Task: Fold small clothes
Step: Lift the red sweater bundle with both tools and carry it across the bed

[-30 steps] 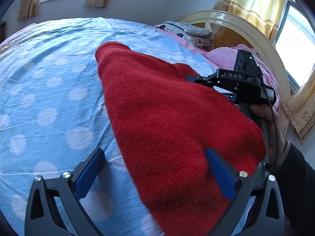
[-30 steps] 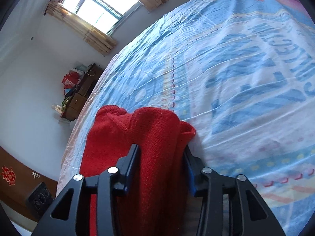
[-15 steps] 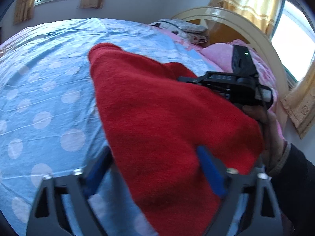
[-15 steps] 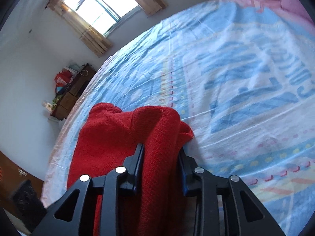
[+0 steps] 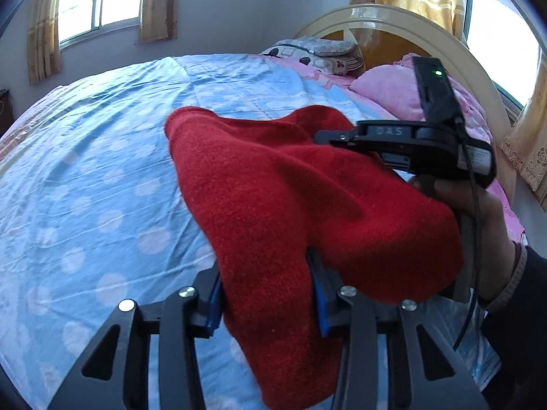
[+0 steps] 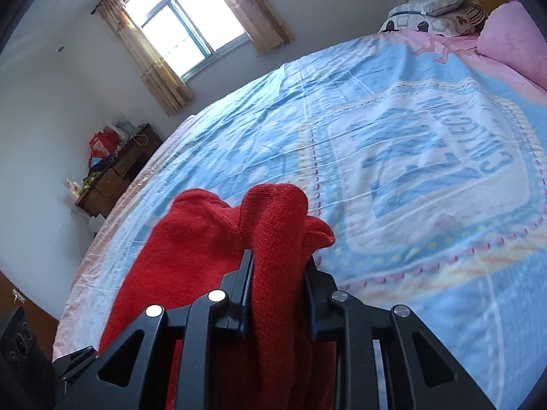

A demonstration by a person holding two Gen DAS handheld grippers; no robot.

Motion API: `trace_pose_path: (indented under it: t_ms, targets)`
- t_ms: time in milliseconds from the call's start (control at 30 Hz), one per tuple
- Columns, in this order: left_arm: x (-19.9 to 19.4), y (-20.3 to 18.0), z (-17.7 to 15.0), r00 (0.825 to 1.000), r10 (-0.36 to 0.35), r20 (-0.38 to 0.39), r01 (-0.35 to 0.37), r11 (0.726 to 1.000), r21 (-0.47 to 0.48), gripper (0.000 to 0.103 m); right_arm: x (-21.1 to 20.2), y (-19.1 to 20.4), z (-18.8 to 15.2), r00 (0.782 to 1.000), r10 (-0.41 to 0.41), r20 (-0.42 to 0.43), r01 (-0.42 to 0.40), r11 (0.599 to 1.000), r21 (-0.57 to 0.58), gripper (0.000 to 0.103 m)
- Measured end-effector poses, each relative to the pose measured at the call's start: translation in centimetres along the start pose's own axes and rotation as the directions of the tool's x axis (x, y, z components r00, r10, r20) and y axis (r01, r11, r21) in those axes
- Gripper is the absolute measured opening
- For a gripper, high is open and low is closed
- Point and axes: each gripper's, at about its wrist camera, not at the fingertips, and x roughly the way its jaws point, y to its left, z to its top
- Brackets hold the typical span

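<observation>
Bright daylight from blown-out windows (image 6: 191, 24), strong fisheye bending with dark corners, slight softness near the edges.

The red garment (image 5: 290, 205) hides the right gripper's (image 5: 321, 135) tips, seemingly.

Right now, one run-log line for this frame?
left gripper: just closed on red knit garment | right gripper: closing, clamped on same garment | garment: bunched over blue bedsheet
</observation>
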Motion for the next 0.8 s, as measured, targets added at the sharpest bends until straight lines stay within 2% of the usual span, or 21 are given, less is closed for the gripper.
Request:
trace_pose_path:
  t_ms: [233,433,600,800]
  targets:
    - [-3.0,0.1,-1.6,1.000,0.016,-0.006,-0.016,1.000,0.012,0.042,-2.0,2.8,-2.2,0.998,0.059,0.004,-0.059,0.998,0.012,0.026]
    - [-5.9,0.7,-3.1,0.999,0.030,0.010,-0.030,0.999,-0.016,0.041,-3.0,5.9,-4.0,0.993,0.117,0.000,-0.117,0.993,-0.003,0.025]
    - [-8.3,1.3,-4.1,0.997,0.060,0.041,-0.059,0.998,-0.022,0.041,-3.1,8.5,-5.3,0.988,0.154,-0.007,-0.154,0.988,-0.018,0.025]
    - [-10.0,2.5,-5.5,0.994,0.100,0.041,-0.098,0.995,-0.028,0.041,-2.6,11.8,-7.0,0.983,0.182,-0.031,-0.183,0.982,-0.035,0.025]
